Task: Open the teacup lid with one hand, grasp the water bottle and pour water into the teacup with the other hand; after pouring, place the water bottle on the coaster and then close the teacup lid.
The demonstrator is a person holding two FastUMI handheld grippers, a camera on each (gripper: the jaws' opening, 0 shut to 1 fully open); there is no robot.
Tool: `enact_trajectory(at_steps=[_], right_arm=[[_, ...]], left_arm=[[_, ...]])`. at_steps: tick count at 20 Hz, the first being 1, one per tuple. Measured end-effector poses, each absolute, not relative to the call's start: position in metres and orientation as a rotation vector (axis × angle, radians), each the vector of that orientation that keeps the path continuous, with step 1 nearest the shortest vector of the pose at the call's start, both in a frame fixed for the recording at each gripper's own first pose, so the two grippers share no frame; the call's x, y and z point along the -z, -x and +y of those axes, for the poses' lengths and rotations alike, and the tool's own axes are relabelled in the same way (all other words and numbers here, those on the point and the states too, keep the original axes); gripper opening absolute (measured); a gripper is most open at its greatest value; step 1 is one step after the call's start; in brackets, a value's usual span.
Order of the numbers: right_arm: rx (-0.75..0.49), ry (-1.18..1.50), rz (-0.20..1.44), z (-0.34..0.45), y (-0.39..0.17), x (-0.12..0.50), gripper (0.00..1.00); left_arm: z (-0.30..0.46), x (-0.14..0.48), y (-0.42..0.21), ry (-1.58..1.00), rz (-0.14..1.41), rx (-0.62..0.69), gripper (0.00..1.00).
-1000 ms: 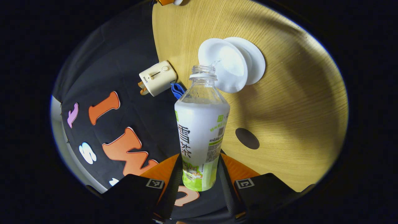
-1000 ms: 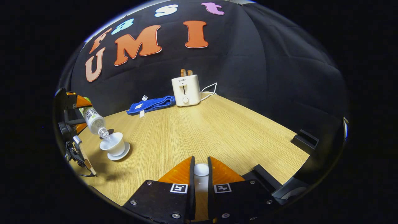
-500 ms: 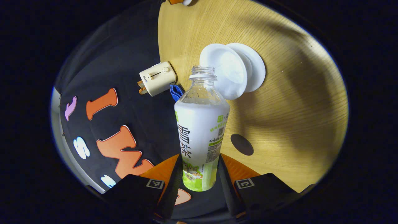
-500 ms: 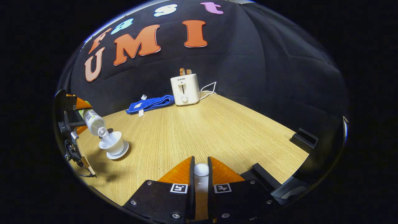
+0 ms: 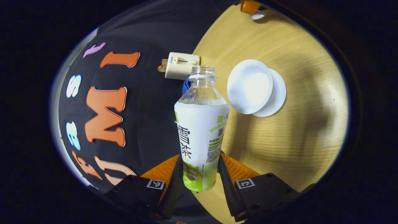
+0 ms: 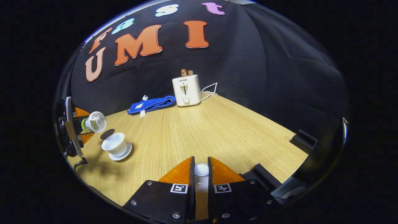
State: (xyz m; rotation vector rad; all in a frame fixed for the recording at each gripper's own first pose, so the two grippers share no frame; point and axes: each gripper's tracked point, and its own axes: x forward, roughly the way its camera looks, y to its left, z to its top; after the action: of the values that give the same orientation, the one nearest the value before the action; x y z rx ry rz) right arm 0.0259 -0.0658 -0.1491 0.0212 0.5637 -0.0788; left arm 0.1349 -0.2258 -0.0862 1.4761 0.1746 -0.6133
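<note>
My left gripper (image 5: 199, 163) is shut on the lower body of the uncapped water bottle (image 5: 200, 124). The white teacup (image 5: 250, 86) stands open on its saucer (image 5: 277, 97), to the right of the bottle's mouth and apart from it. In the right gripper view the bottle (image 6: 93, 122) lies roughly level in the left gripper (image 6: 77, 124), up and left of the teacup (image 6: 114, 144). A dark round coaster (image 6: 107, 133) lies just behind the cup. My right gripper (image 6: 201, 174) is shut on the knob of the white teacup lid (image 6: 201, 169), above the table's near side.
A white toaster (image 6: 186, 90) with its cord and a folded blue towel (image 6: 150, 104) sit at the back of the wooden table (image 6: 217, 130). A black block (image 6: 304, 138) lies near the right edge. The right gripper (image 5: 250, 7) with the lid appears far off in the left gripper view.
The bottle has tipped back and its mouth has drawn away from the teacup; water no longer runs into the cup. The right gripper has held still with the lid.
</note>
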Motion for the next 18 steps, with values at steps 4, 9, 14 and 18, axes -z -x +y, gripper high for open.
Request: enact_trajectory(at_steps=[4,9,14,18], right_arm=[[0.064,0.002,0.561,-0.06,-0.025,0.145,0.16],[0.058,0.006,0.571,-0.057,-0.023,0.147,0.16],[0.064,0.002,0.594,-0.06,-0.024,0.155,0.16],[0.072,0.005,0.597,-0.064,-0.026,0.158,0.16]], left_arm=[[-0.218,0.08,-0.143,-1.246,0.199,0.565,0.68],[-0.21,0.082,-0.175,-0.928,0.284,0.465,0.65],[-0.189,0.086,-0.228,-0.651,0.334,0.387,0.65],[-0.188,0.079,-0.241,-0.394,0.353,0.365,0.65]])
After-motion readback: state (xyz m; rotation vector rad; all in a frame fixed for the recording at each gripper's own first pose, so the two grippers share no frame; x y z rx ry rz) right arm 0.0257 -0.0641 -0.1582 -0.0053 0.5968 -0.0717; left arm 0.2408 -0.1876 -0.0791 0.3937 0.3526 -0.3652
